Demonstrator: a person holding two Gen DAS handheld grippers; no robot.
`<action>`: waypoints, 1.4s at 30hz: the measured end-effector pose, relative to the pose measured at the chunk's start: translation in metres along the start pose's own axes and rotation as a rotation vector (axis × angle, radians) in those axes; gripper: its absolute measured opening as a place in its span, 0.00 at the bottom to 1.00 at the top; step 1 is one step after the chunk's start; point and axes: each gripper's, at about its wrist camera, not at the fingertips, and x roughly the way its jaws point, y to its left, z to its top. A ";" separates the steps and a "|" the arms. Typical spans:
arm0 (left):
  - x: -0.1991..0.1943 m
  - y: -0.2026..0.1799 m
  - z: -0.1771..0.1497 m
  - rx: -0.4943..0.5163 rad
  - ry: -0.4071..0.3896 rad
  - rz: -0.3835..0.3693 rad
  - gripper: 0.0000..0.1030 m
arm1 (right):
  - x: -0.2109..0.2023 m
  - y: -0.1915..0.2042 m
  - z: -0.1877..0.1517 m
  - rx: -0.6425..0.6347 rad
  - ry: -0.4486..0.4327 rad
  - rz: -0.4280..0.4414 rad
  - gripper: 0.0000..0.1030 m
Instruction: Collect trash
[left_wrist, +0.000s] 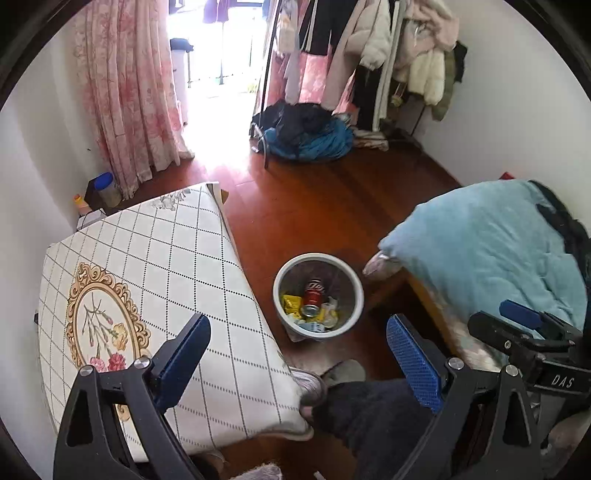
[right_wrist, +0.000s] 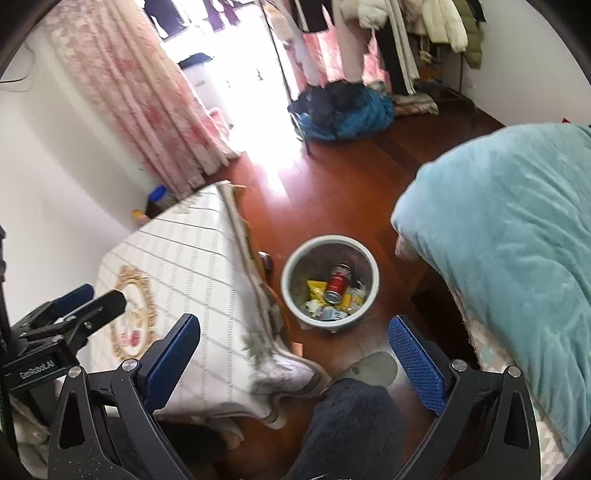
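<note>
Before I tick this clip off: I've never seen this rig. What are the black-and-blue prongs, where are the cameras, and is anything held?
A person carries two handheld grippers; each has a fisheye camera looking along its fingers. The left gripper and the right gripper both stand open and hold nothing. Between the tablecloth-covered table and the bed's light blue blanket, a white trash bin stands on the wooden floor. It contains a red can, yellow wrappers and other scraps.
</note>
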 end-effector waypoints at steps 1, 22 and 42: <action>-0.014 0.001 -0.002 -0.002 -0.013 -0.015 0.95 | -0.013 0.004 -0.004 -0.007 -0.012 0.012 1.00; -0.132 0.009 -0.036 -0.012 -0.137 -0.161 0.95 | -0.154 0.049 -0.034 -0.096 -0.150 0.159 1.00; -0.150 0.013 -0.041 -0.008 -0.182 -0.166 1.00 | -0.161 0.062 -0.045 -0.121 -0.126 0.186 1.00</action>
